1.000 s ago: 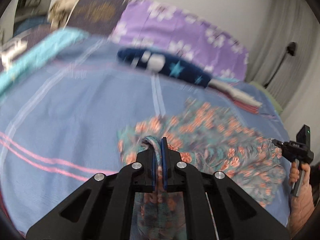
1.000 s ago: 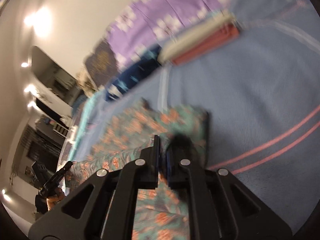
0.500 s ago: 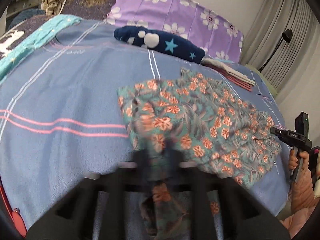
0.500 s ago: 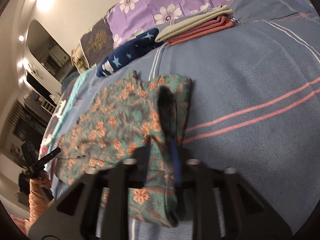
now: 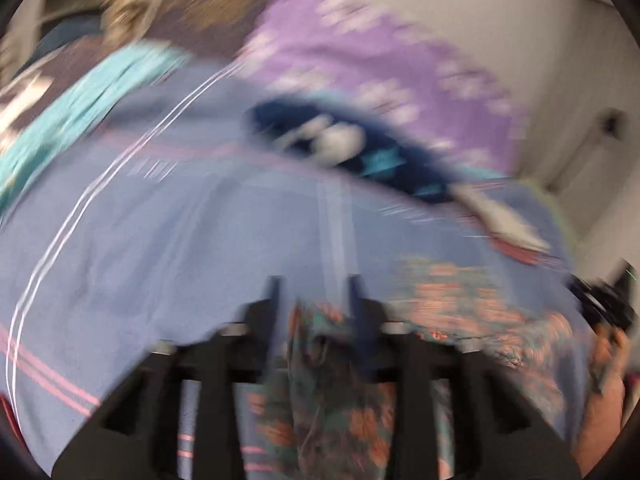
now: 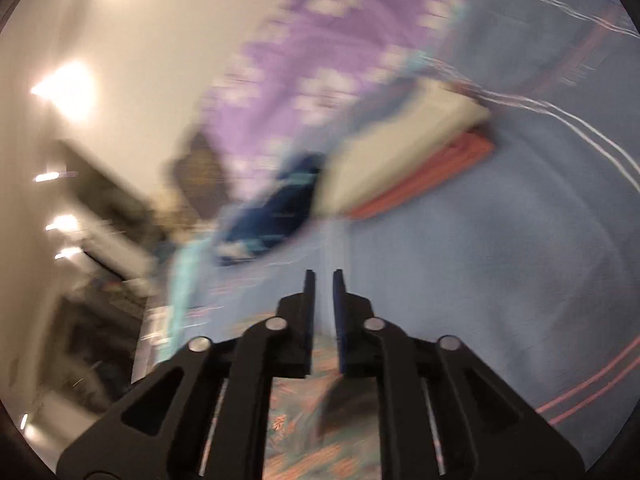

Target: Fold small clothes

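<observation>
Both grippers, the left gripper (image 5: 314, 292) and right gripper (image 6: 322, 286), have their jaws parted with nothing between them. Just below them the floral garment (image 5: 460, 304) lies on the blue bedspread (image 5: 160, 240), seemingly only partly folded. A folded stack (image 6: 400, 160) sits well beyond; blur hides detail.

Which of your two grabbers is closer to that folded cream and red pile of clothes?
Probably the right gripper: the folded pile lies just ahead of it. From the left gripper, the pile sits farther off to the right.
</observation>
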`<state>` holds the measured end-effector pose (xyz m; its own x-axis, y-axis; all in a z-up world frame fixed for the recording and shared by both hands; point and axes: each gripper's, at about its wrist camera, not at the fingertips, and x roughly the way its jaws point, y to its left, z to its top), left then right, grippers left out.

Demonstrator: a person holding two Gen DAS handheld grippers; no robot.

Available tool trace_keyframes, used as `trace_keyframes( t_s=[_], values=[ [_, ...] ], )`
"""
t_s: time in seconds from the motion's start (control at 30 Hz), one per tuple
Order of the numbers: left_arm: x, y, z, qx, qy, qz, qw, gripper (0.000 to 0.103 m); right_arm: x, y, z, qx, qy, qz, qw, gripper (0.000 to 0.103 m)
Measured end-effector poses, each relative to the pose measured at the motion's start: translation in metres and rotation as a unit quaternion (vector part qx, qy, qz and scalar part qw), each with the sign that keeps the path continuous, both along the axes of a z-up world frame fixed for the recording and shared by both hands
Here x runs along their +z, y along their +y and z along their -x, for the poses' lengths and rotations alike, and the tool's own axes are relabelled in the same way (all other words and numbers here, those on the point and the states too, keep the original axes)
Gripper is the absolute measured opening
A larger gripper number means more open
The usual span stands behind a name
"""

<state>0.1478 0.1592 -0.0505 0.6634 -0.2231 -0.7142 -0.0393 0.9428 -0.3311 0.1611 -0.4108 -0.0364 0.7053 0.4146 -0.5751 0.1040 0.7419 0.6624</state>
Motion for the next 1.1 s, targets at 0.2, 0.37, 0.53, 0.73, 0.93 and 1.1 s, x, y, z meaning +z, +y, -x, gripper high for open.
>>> trace_keyframes(
  t_s=[0.2, 0.37, 0.53, 0.73, 0.93, 1.1],
  values=[
    [-0.021, 0.005, 0.019, -0.023, 0.001, -0.022, 0.9995, 0.056, -0.026, 0.007, 0.020, 0.056, 0.021, 0.085, 0.995, 0.022],
    [-0.016, 0.001, 0.046, -0.062, -0.019, -0.066, 0.9957, 0.070, -0.019, 0.017, 0.065, 0.128, -0.004, 0.081, 0.988, 0.042],
    [-0.024, -0.015, 0.040, -0.089, -0.017, -0.129, 0.9875, 0.073, -0.018, 0.069, 0.075, 0.242, -0.004, 0.143, 0.960, 0.045],
    [-0.034, -0.022, 0.001, -0.072, -0.001, -0.146, 0.9866, 0.073, -0.014, 0.035, 0.013, 0.126, -0.030, -0.082, 0.988, 0.006],
    [-0.025, -0.011, 0.007, -0.055, -0.021, -0.125, 0.9904, 0.079, -0.024, 0.009, -0.002, 0.046, 0.009, 0.004, 0.999, 0.026],
    [-0.035, -0.003, 0.004, -0.058, 0.000, -0.119, 0.9912, 0.080, -0.035, 0.007, 0.007, 0.081, 0.012, 0.051, 0.995, 0.048]
  ],
)
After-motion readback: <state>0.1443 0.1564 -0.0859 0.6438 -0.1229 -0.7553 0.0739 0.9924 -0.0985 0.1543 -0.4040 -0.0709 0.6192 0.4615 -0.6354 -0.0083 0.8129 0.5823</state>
